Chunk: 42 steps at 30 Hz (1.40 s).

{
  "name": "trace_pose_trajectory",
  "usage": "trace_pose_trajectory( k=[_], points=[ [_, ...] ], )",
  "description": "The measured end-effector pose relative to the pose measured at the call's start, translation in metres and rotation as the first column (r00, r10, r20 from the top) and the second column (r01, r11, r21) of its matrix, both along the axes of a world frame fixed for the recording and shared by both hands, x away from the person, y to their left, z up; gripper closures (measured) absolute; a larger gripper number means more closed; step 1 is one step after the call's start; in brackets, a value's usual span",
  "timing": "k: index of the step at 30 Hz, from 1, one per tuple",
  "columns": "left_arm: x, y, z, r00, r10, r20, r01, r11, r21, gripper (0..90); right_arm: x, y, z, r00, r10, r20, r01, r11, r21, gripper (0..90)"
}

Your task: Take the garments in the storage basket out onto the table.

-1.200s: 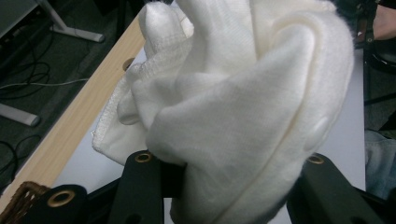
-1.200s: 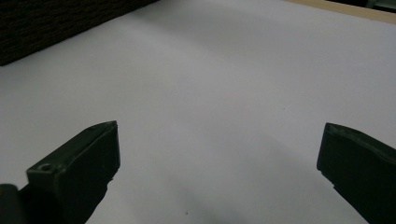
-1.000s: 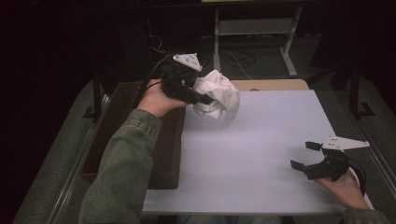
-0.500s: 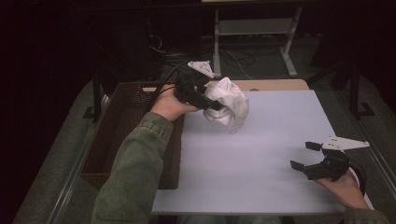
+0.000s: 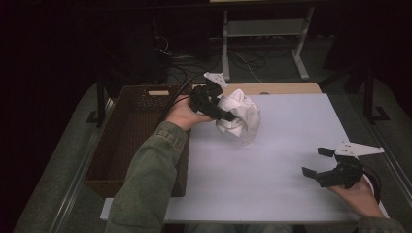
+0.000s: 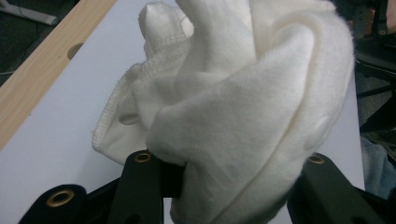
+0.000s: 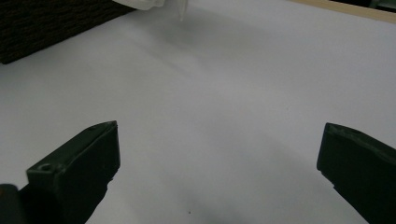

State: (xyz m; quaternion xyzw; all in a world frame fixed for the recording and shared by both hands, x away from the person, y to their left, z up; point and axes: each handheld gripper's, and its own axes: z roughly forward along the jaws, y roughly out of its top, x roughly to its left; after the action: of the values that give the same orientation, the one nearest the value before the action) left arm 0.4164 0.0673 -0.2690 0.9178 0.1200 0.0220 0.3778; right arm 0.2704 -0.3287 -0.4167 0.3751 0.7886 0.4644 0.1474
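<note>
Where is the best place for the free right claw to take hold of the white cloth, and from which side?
Probably the loose hemmed corner hanging at the bottom of the white cloth, approached from the right. The left claw already pinches its bunched middle, and the right claw is open.

A dim room: grey floor (image 5: 58, 160), tangled cables (image 5: 243, 60), and a metal rack (image 5: 265, 29) behind the table.

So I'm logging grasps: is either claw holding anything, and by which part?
The left claw grips the crumpled white cloth by a bunched fold near its lower edge. The right claw is open, holding nothing.
</note>
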Motion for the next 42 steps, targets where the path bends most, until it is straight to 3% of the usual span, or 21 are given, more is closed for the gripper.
trace_pose_trajectory(
  k=[2,12,24,34,42],
  points=[
    [0.001,-0.001,-0.004,0.9998,0.015,-0.011,-0.015,0.9998,-0.012,58.3,0.000,0.000,0.000,1.0000,0.001,-0.001,-0.001,1.0000,-0.001,0.0],
    [0.011,-0.003,-0.022,0.9988,0.035,-0.034,-0.035,0.9994,0.005,58.3,0.000,0.001,0.000,1.0000,0.001,-0.001,-0.001,1.0000,-0.005,0.0],
    [0.023,-0.007,-0.047,0.9920,0.095,-0.084,-0.094,0.9955,0.010,58.3,0.000,0.001,0.000,1.0000,0.007,-0.007,-0.007,0.9999,-0.008,0.0],
    [0.027,-0.017,-0.065,0.9892,0.110,-0.096,-0.108,0.9938,0.027,58.3,0.000,0.000,0.000,1.0000,0.002,-0.003,-0.002,1.0000,-0.003,0.0],
    [0.036,-0.021,-0.090,0.9754,0.156,-0.156,-0.151,0.9876,0.042,57.3,0.000,0.000,0.000,0.9999,0.007,-0.008,-0.007,0.9999,-0.009,0.0]
  ],
)
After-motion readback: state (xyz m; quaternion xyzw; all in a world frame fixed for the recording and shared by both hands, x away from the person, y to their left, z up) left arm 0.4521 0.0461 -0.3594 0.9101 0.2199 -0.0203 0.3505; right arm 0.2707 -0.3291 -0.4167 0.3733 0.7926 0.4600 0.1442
